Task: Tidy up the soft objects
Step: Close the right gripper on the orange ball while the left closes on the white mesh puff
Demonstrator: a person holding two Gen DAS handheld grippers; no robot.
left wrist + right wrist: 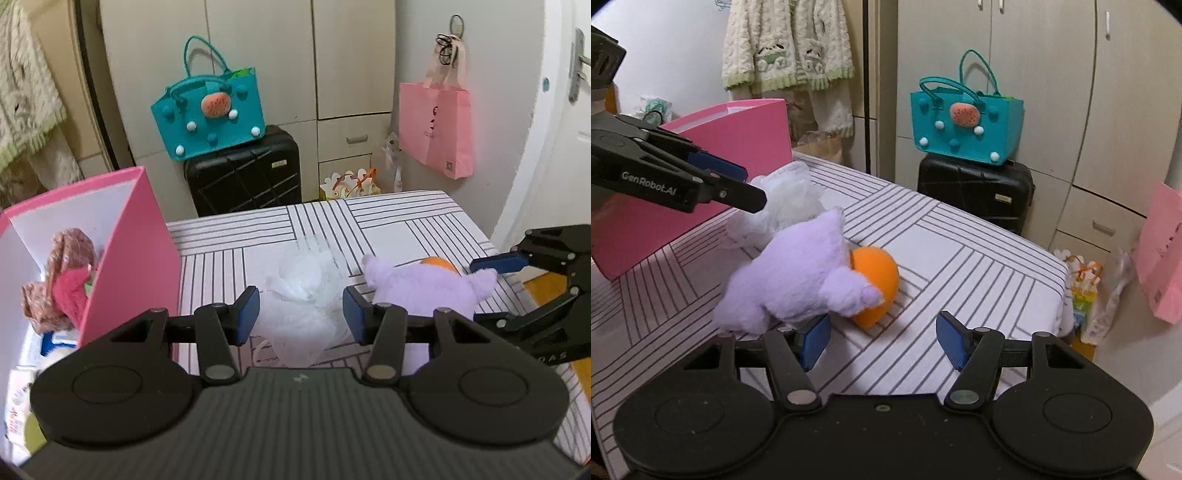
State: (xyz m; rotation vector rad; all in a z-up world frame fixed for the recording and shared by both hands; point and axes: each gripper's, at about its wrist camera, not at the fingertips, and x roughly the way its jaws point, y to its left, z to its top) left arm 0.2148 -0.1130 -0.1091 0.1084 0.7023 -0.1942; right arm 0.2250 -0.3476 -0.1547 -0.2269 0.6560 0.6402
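Biggest thing here is the bench with the white cloth printed in thin dark stripes (pixel 960 258), and everything soft I'm sorting sits on it. At its left end stands the tall pink cardboard box with the white inside (pixel 136 236); I can already see a brownish-pink knitted bundle with a red piece (pixel 62 280) lying down in it, plus some packets lower down that I can't make out.

Next down is the lilac plush toy with the orange round part (pixel 798 280), lying on its side near the middle of the bench, orange bit toward the far edge. Just beside it, on the box side and touching it, is the crumpled white gauzy cloth (pixel 306 291).

My left tool (pixel 301 314) hangs over that white cloth with its blue pads apart on either side of it. From my angle the cloth fills the gap, but I can't tell if the pads are really pressing on it, so I'd call it apart and not clamped.

My right tool (pixel 882 338) is low over the bench right at the plush. Its fingers are apart, with bare striped cloth between them; the left blue pad (pixel 814 341) sits against the plush's underside, while the right one is clear of everything.

Behind the bench there's a black hard-shell suitcase (pixel 243 181) with a teal felt handbag (pixel 210 114) on top.
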